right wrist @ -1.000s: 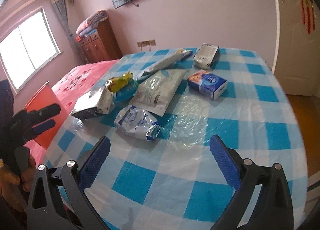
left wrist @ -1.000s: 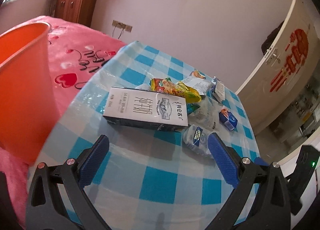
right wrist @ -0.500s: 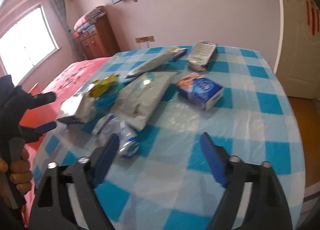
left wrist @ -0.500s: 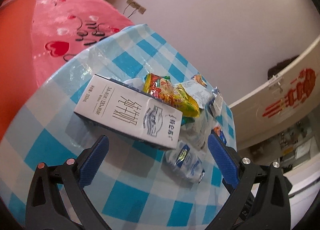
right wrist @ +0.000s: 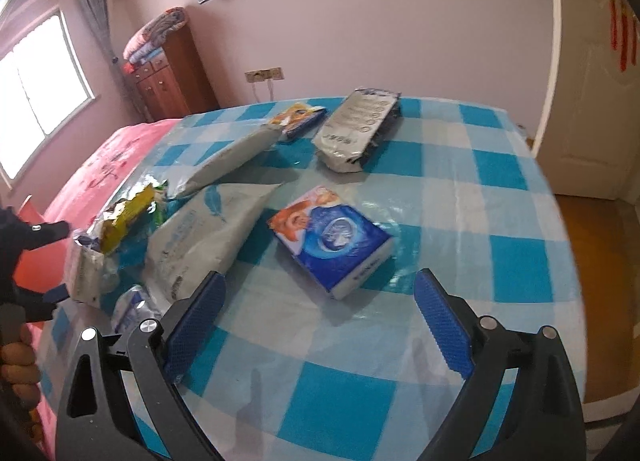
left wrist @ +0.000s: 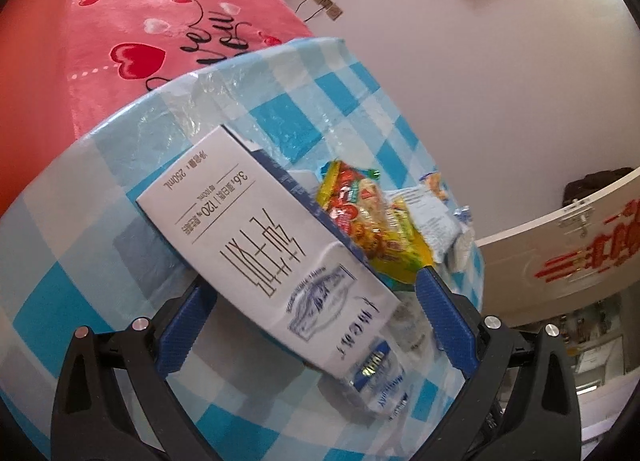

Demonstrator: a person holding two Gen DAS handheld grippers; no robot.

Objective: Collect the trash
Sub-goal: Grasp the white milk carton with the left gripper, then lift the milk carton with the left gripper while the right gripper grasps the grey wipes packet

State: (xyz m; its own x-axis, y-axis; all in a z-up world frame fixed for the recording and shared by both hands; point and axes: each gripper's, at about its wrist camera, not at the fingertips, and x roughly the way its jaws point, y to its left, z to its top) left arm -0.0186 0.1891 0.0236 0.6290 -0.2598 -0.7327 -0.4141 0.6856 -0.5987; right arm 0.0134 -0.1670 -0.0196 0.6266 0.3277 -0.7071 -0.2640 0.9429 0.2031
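A white milk carton (left wrist: 260,237) lies on the blue-checked table (left wrist: 80,301). My left gripper (left wrist: 312,305) is open, its jaws on either side of the carton's near end. A yellow snack wrapper (left wrist: 376,221) and a crumpled blue-white packet (left wrist: 376,381) lie next to the carton. In the right wrist view my right gripper (right wrist: 320,309) is open and empty, just short of a blue tissue pack (right wrist: 332,241). The carton (right wrist: 84,273) and the left gripper (right wrist: 36,261) show at the left edge there.
A grey pouch (right wrist: 208,237), a long grey bag (right wrist: 228,157), a grey foil bag (right wrist: 360,125) and a small colourful packet (right wrist: 296,119) lie on the table (right wrist: 500,221). A pink bed (left wrist: 140,21) adjoins the table. A door (right wrist: 592,101) stands at right.
My left gripper moved forward over the table until its jaws straddle the milk carton; the orange bin left its view. My right gripper moved forward and right, toward the blue tissue pack.
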